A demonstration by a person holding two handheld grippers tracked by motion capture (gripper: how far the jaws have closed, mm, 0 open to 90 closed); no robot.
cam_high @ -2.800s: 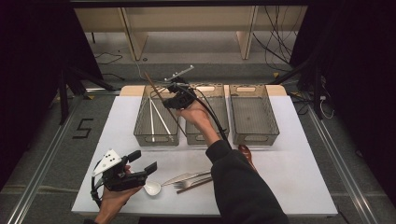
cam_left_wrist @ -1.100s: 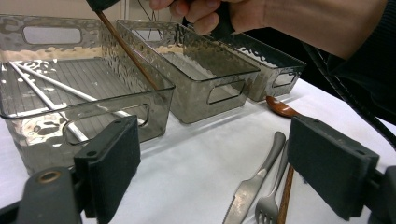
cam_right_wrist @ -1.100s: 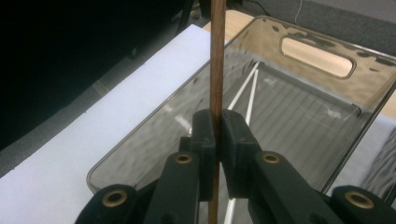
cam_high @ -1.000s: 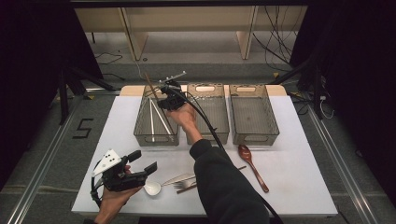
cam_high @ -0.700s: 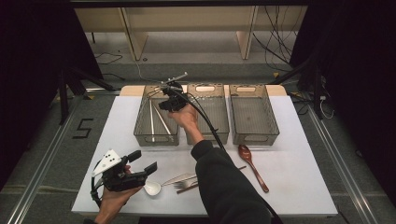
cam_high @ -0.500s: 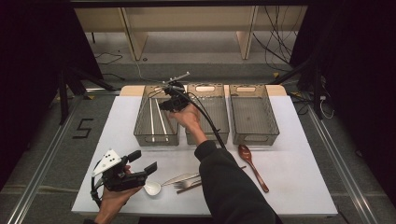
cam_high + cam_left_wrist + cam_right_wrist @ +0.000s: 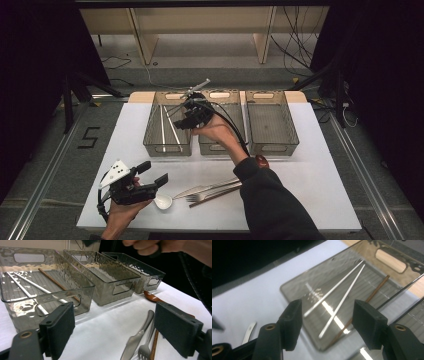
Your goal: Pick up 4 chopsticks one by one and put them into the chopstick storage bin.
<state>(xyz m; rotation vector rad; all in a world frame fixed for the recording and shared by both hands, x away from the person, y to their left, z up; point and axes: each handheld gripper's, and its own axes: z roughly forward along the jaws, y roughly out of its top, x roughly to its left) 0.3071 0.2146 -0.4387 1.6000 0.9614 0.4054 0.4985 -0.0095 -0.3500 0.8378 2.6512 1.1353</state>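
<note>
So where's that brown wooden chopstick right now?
The brown chopstick lies flat in the leftmost clear bin, beside two silver chopsticks, below the right hand-held gripper.

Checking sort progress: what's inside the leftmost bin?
The leftmost bin holds two silver chopsticks and one brown wooden chopstick, all flat on its ribbed floor. In the high view the right gripper covers its far right corner.
</note>
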